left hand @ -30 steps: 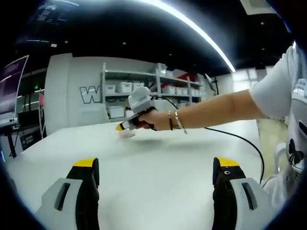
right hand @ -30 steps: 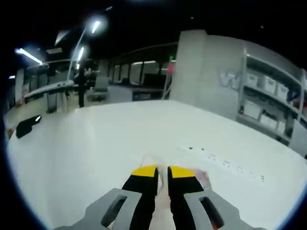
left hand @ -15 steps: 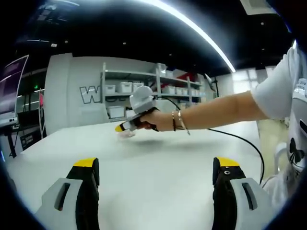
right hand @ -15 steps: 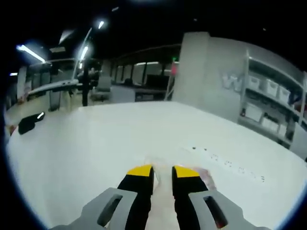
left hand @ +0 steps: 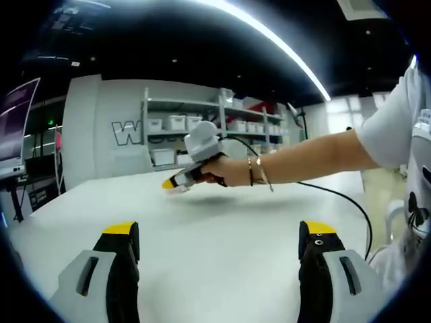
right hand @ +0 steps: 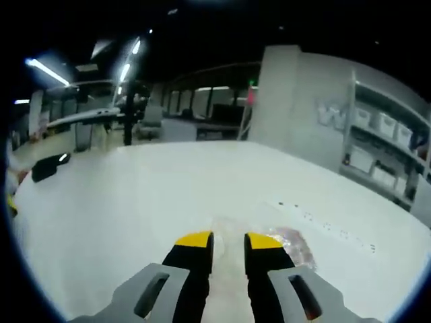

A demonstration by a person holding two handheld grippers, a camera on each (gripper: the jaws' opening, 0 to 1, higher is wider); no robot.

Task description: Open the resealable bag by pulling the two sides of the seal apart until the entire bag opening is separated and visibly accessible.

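Note:
The resealable bag (right hand: pixel 291 243) is clear film with pink contents, and it lies on the white table (right hand: pixel 135 188) just ahead of my right gripper (right hand: pixel 229 239). That gripper's yellow-tipped jaws stand close together, with the bag's near edge in the narrow gap between them. In the left gripper view, the right gripper (left hand: pixel 170 182) is far off, held by a person's hand low over the table. My left gripper (left hand: pixel 219 232) hangs over the near table (left hand: pixel 222 215), jaws wide apart and nothing between them.
A person's bare arm (left hand: pixel 303 158) reaches across from the right, and a black cable (left hand: pixel 350 202) trails over the table edge. Shelves with white bins (left hand: pixel 188 124) stand behind the table. A small black object (right hand: pixel 47 167) lies at the table's far left edge.
The right gripper's jaws have drawn slightly apart, and more of the bag shows ahead of them. In the left gripper view, the hand holding it has shifted a little right and up. The left gripper has stayed still.

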